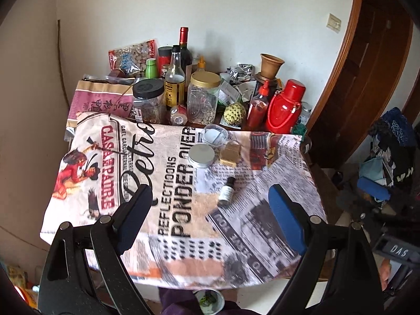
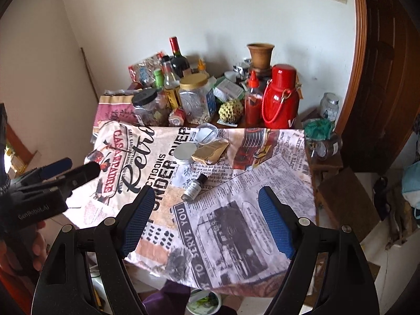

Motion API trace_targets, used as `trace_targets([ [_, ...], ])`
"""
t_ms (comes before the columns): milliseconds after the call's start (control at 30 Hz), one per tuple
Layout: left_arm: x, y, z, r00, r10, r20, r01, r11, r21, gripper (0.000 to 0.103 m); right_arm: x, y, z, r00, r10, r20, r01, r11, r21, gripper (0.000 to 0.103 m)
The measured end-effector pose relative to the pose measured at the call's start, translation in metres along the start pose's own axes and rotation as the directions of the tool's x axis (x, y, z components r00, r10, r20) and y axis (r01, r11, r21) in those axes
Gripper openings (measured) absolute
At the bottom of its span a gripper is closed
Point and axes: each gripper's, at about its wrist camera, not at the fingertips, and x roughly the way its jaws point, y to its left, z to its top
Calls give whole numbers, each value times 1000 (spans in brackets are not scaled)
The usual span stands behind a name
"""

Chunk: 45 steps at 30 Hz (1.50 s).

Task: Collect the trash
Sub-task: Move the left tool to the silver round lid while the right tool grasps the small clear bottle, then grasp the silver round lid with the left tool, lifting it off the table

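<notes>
1. Both claws spread wide and empty: left gripper (image 1: 210, 210), right gripper (image 2: 204, 210), both held above the near half of the newsprint cloth (image 2: 236, 210).
2. Step, as I read it: picking a target; nothing grabbed.
3. Trash candidates on the cloth: small dropper bottle (image 2: 193, 187) lying on its side, nearest; gold wrapper (image 2: 210, 152), round tin (image 2: 187, 152), clear lid (image 2: 204, 132) behind.
4. Next: descend, straddle the bottle across its body, close.

Left gripper (image 1: 210, 204), right gripper (image 2: 204, 204): jaws wide apart.
</notes>
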Motion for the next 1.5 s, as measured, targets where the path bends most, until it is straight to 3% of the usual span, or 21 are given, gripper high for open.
trace_targets([
  [167, 42, 28, 30, 999, -12, -50, 15, 999, 50, 90, 53, 6, 9, 997, -39, -69, 45, 995, 85, 78],
  [400, 113, 70, 60, 991, -23, -134, 35, 995, 89, 90, 138, 6, 9, 980, 2, -199, 42, 976, 214, 78],
  [500, 140, 80, 60, 985, -18, -173, 37, 994, 107, 90, 171, 7, 5, 972, -21, -235, 76, 971, 228, 66],
  [567, 159, 86, 58, 979, -20, -203, 44, 993, 113, 90, 195, 9, 2, 961, -10, -276, 79, 968, 238, 50],
  [767, 208, 91, 50, 958, -34, -284, 69, 991, 113, 90, 237, 16, -11, 939, -31, -343, 109, 972, 210, 34],
  [967, 251, 79, 44, 927, -98, -363, 139, 986, 90, 90, 241, 23, -19, 931, -126, -342, 168, 981, 94, 27],
  [1033, 264, 70, 43, 918, -98, -383, 149, 983, 106, 90, 237, 21, -21, 933, -124, -338, 163, 982, 90, 26],
  [1133, 285, 52, 40, 912, -74, -403, 148, 977, 153, 90, 226, 7, -25, 936, -91, -340, 148, 978, 147, 26],
  [1233, 296, 39, 42, 924, -41, -381, 119, 976, 183, 90, 213, -15, -28, 939, -66, -338, 147, 964, 220, 26],
  [1500, 330, 17, 40, 908, -4, -419, 103, 971, 214, 90, 167, -62, -32, 951, -121, -286, 212, 924, 317, 26],
])
